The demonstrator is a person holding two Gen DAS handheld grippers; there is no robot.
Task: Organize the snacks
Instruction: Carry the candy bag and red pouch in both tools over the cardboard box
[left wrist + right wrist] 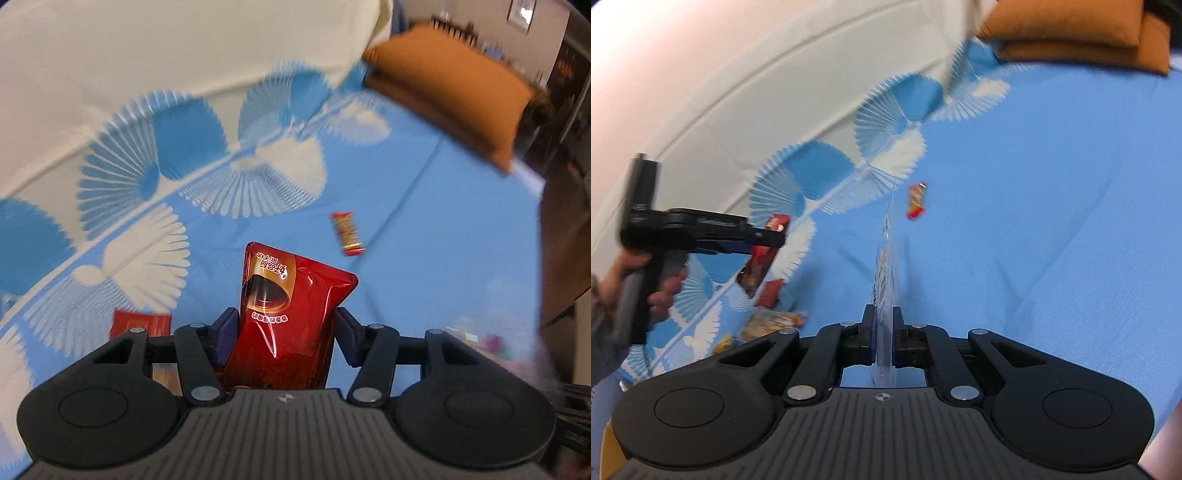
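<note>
Snacks: I'm lifting the red packet (291, 317) off the blue bedspread (443, 221) at centre frame, left gripper (284, 332) clamping it; right gripper (884, 332) is pinching a clear bag (886, 273) edge-on, probably for loading.

Bright, even light; motion blur throughout, with strong fisheye bending at edges.
</note>
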